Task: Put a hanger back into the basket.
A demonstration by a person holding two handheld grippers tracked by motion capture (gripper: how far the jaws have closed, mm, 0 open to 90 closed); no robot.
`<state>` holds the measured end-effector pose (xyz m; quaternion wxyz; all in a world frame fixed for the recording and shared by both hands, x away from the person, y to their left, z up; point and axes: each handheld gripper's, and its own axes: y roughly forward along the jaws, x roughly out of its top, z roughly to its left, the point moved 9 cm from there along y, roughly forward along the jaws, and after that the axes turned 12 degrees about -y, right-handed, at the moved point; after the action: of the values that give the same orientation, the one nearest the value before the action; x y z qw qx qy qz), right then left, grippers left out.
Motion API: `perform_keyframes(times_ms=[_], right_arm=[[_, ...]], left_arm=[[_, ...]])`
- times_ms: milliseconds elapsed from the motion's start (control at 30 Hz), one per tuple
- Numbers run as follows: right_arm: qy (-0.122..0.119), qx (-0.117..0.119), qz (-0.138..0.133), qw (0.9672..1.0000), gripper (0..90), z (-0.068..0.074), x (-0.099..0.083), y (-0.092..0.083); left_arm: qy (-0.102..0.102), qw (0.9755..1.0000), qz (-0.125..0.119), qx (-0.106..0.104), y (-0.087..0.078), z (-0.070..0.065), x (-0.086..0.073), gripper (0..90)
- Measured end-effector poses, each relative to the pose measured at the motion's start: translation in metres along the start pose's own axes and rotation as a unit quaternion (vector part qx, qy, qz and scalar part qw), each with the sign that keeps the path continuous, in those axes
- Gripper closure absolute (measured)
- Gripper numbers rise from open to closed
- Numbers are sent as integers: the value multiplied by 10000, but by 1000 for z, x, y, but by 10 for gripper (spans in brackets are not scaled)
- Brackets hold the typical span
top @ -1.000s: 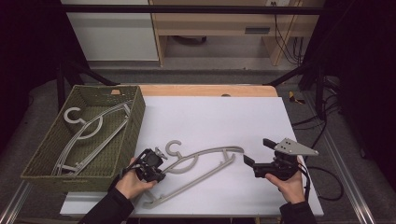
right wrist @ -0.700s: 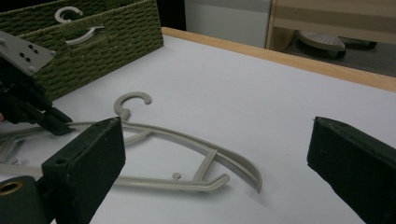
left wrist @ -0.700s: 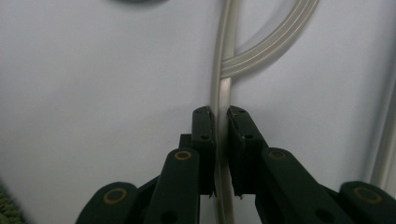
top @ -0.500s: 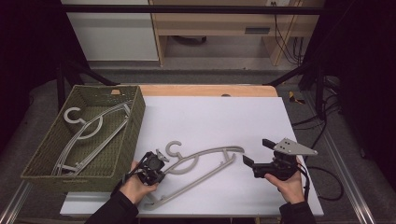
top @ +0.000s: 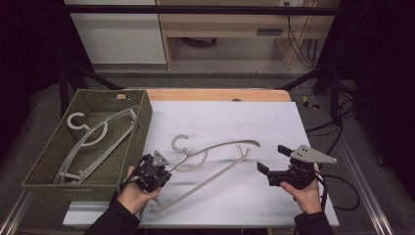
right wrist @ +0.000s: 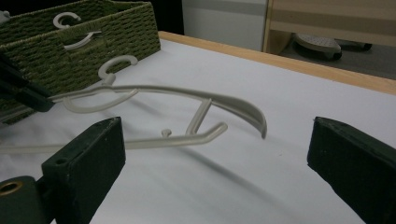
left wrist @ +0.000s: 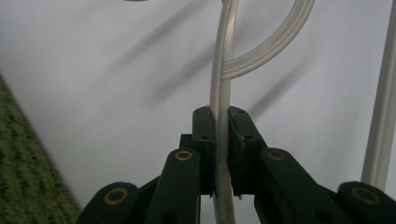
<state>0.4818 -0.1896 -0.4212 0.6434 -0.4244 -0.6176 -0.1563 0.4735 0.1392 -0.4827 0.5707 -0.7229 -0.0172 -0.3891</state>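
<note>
The white desk (top: 293,127) lies bare across its far half and its right side, so a tool could pass freely there, from the wooden far edge (top: 215,95) down toward the right tool (top: 268,158). That right tool stands with its jaws wide apart, well clear of the grey hanger (top: 215,147), with open desk between them. The hanger sprawls across the middle and near left, lifted at the end that the left tool (top: 164,169) clamps, so it bars a straight sweep from left to right. The green woven basket (top: 142,122) walls off the left edge, its side just beside the left tool, and hangers in the basket (top: 93,142) take up its floor.
</note>
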Motion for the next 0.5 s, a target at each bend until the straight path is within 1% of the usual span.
perform_keyframes(times_ms=[133, 267, 300, 333, 400, 433, 500], right_arm=[[-4, 8, -1, 10000, 46, 0, 0, 0], [-2, -7, 3, 10000, 46, -1, 0, -1], [10, -11, 3, 10000, 47, -1, 0, -1], [32, -6, -1, 10000, 46, -1, 0, -1], [27, -11, 6, 10000, 46, -1, 0, -1], [3, -26, 10, 10000, 46, -1, 0, -1], [0, -32, 12, 10000, 45, -1, 0, -1]], left_arm=[[-14, 9999, -160, 45, -10, 3, 6, 825], [2, 9989, -458, 79, -30, 5, 18, 824], [39, 9987, -494, 94, -36, 7, 21, 824], [9, 9982, -586, 117, -41, 8, 23, 824], [41, 9975, -682, 196, -51, 13, 27, 824], [26, 9975, -683, 205, -54, 15, 28, 824], [30, 9967, -772, 244, -64, 21, 32, 824]])
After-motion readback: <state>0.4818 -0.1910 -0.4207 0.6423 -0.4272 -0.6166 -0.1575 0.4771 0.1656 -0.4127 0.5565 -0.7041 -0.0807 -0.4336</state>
